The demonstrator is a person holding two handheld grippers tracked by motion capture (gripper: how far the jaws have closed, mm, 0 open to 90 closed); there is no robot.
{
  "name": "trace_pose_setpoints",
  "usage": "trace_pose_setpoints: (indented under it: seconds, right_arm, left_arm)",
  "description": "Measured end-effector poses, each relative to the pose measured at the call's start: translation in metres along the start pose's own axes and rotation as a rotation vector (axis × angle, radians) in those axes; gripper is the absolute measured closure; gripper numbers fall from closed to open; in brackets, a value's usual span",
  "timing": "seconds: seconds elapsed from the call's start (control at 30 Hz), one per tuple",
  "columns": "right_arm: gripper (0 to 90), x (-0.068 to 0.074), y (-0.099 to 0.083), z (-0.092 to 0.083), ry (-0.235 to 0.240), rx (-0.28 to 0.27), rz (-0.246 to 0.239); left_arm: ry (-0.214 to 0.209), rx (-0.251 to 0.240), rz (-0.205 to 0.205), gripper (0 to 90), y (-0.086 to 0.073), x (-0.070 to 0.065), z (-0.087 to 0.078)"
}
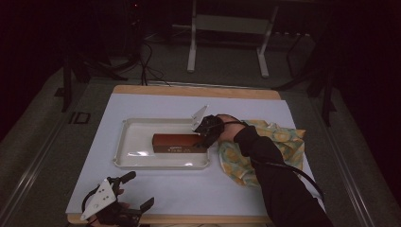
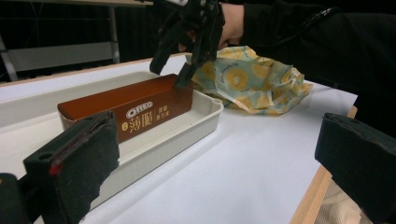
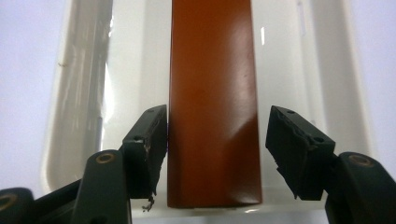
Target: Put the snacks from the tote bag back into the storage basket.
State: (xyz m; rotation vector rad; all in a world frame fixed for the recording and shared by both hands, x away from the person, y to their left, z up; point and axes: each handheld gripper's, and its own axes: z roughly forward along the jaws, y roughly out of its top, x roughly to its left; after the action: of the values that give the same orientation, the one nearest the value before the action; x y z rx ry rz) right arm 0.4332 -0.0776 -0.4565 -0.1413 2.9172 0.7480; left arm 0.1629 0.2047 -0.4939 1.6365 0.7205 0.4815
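Note:
A brown Oreo box (image 1: pixel 176 142) lies lengthwise in a shallow white tray (image 1: pixel 124 142) on the white-covered table. My right gripper (image 1: pixel 203 137) reaches over the tray's right end and straddles that end of the box. In the right gripper view the box (image 3: pixel 212 70) runs up between the jaws: the left pad (image 3: pixel 152 135) rests against its side, while the right pad (image 3: pixel 292 140) stands a little clear. My left gripper (image 1: pixel 140 188) sits open by the table's front left edge, nothing between its pads. The left gripper view shows the box (image 2: pixel 135 109) and the right gripper (image 2: pixel 169 77) at its far end.
A crumpled yellow patterned cloth (image 1: pixel 283 139) lies just right of the tray, under the person's dark sleeve (image 1: pixel 279 184). The white mat (image 1: pixel 156 101) covers most of the wooden table. A metal frame (image 1: pixel 227 28) stands on the floor beyond the table.

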Motion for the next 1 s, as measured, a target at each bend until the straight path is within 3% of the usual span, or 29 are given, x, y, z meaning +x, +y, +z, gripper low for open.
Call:
trace_pose_setpoints:
  seconds: [0.33,0.6,0.73,1.0]
  right_arm:
    - [40.3,0.001,0.001,-0.032,-0.046,-0.051,-0.001]
    - [36.2,-0.003,-0.004,-0.051,-0.082,-0.058,0.056]
    - [27.7,-0.003,-0.013,-0.064,-0.146,-0.073,0.106]
    - [17.2,-0.005,-0.028,-0.076,-0.203,-0.077,0.179]
  left_arm:
    - [0.003,0.000,-0.002,0.1,0.000,0.000,0.000]
    - [0.003,-0.001,-0.003,0.1,0.000,0.000,0.000]
    - [0.004,0.001,-0.001,0.1,0.000,0.000,0.001]
    - [0.004,0.009,-0.002,0.1,0.000,0.000,0.001]
